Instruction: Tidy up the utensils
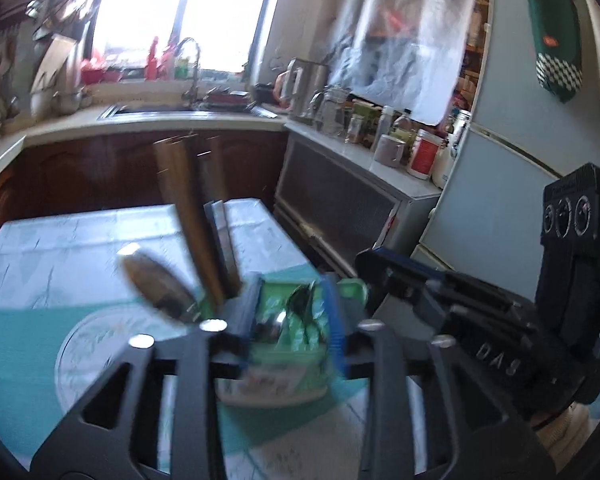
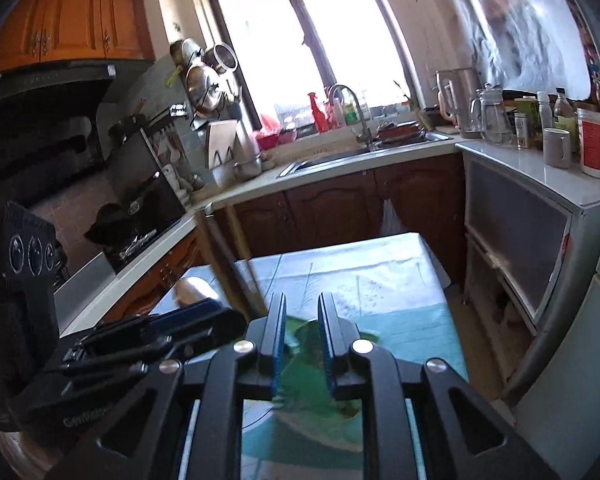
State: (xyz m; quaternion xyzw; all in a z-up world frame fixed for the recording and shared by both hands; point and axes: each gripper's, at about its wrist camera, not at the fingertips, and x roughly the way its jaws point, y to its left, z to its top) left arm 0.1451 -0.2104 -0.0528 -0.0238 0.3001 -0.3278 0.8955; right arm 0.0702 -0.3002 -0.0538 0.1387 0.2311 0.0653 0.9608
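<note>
step: steady green utensil holder (image 1: pixel 276 364) | left gripper (image 1: pixel 292 320) clamped on holder | right gripper (image 2: pixel 302 344) apart, empty, beside holder | keep upright

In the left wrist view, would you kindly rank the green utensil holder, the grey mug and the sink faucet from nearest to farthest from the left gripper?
1. Green utensil holder: between the left gripper fingers, on the table.
2. Grey mug: right, on the side counter.
3. Sink faucet: far back, below the window.
</note>
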